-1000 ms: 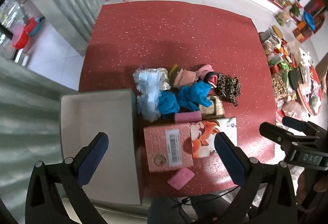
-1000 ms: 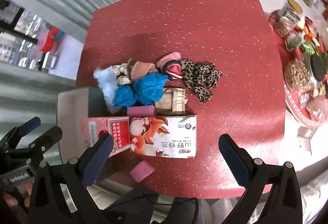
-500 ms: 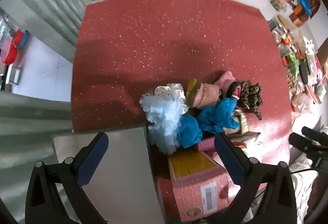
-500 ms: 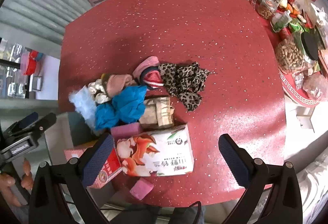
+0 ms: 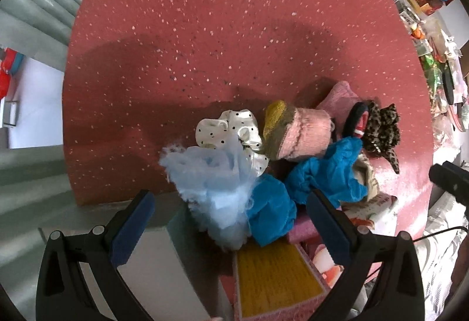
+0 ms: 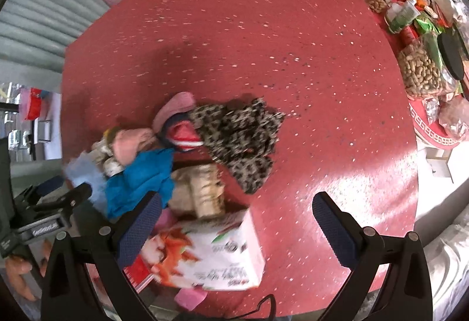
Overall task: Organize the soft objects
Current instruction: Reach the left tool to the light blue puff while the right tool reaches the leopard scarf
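The left gripper [image 5: 228, 215] is spread wide and holds nothing. It hangs low over the near edge of the red desk [image 5: 205, 27], tipped down at the pile. Between its fingers, at 12 o'clock and very near, sits the fluffy light blue puff [image 5: 211, 174]. Just to its right, at 1 o'clock, lies a bright blue cloth [image 5: 322, 174]. Behind them are a white dotted cloth [image 5: 228, 127] and a pink sock [image 5: 304, 133]. At 7 o'clock is a white box [image 5: 158, 268], and it looks like nothing soft is in the part that shows.

The right gripper [image 6: 234, 218] is spread wide too, with nothing in it. It floats a bit higher above the desk. At 12 o'clock from it lies the leopard cloth [image 6: 243, 139], apart from its fingers.

All the soft things lie in one messy heap on the desk. I think the sorting has hardly begun, and every piece has yet to be picked up.
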`<state>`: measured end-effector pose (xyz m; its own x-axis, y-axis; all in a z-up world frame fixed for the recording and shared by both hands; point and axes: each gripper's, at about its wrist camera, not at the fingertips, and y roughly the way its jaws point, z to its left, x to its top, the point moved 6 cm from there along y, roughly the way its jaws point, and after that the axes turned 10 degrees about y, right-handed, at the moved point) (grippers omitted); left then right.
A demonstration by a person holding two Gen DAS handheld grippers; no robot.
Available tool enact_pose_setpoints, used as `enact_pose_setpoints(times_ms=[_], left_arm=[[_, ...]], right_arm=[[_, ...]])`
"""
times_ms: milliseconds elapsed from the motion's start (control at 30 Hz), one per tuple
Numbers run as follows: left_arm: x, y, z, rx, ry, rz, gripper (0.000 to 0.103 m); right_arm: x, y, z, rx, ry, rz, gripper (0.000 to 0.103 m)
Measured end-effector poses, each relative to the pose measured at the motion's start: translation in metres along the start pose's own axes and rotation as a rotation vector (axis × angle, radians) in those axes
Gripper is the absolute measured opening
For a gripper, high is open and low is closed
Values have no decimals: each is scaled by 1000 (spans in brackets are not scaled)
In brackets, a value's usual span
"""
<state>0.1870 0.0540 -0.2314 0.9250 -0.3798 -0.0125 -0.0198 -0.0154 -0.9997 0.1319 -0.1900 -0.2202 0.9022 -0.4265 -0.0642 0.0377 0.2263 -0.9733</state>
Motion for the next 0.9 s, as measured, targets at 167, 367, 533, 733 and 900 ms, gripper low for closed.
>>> enact_pose_setpoints(times_ms=[167, 367, 533, 733, 900], left_arm=[[6, 13, 5, -18, -33, 27, 103], [15, 29, 3, -28, -28, 49, 103], [20, 46, 5, -41, -46, 78, 103], [23, 59, 16, -21, -46, 95, 103], [22, 75, 18, -65, -48, 156, 94]], right_arm=[[16, 25, -4, 1, 18, 20, 103], [33, 60, 0, -36, -6, 47, 103], [38, 84, 1, -71, -28, 63, 103], [39, 98, 5, -69, -49, 65, 90], [39, 98, 8, -112, -82, 47, 51]])
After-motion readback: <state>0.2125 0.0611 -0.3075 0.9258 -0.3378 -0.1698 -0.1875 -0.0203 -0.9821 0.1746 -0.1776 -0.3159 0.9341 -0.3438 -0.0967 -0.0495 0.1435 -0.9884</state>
